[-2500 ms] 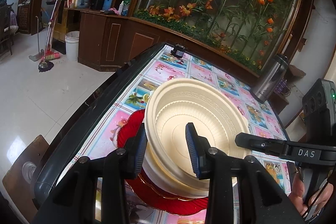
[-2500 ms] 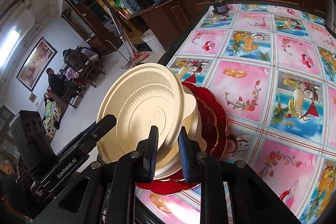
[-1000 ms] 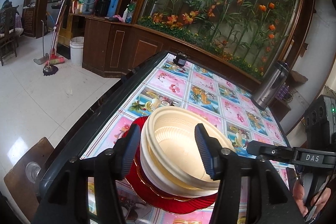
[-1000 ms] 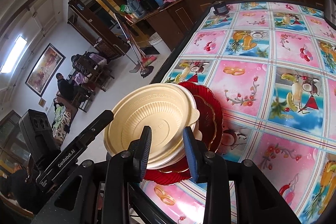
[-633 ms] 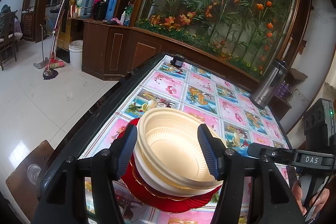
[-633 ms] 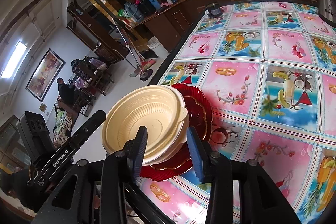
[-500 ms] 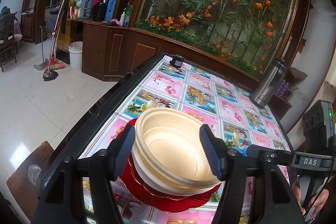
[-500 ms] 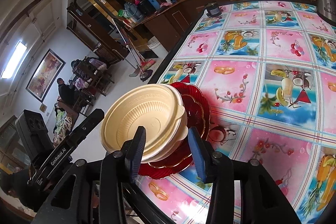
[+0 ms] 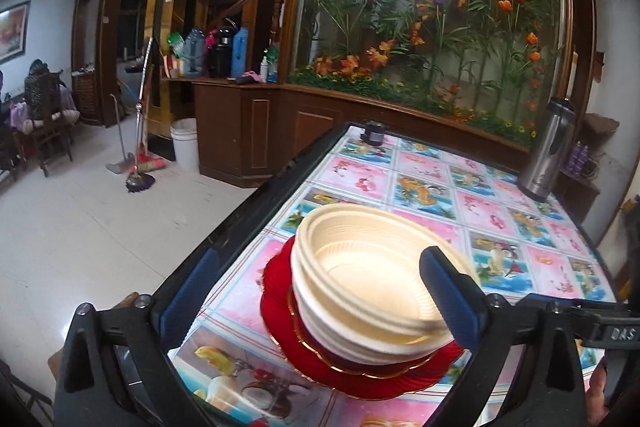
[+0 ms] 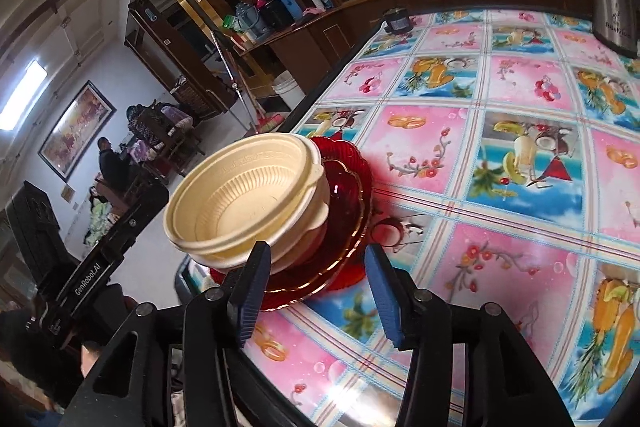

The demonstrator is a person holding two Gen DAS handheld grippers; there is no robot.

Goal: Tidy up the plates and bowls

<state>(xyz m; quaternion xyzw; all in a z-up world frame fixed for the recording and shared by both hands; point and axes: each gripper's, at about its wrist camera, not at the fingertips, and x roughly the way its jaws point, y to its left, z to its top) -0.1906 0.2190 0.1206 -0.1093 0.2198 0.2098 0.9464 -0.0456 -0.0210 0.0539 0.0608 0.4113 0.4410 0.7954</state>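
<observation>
Ribbed cream plastic bowls (image 9: pixel 372 279) nest on scalloped red glassy plates (image 10: pixel 344 211). Left gripper (image 9: pixel 320 291) and right gripper (image 10: pixel 316 291) are opening, pads off the stack.

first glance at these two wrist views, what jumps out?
A stack of cream bowls sits on red plates near the table's edge, on a loud pink-and-blue fruit-print tablecloth. Both sets of tongs frame it: the left tongs straddle the bowls with jaws opening wide, clear of the rim, and the right tongs are opening just in front of the plates. Behind, a big lit flower display fills the wall.
</observation>
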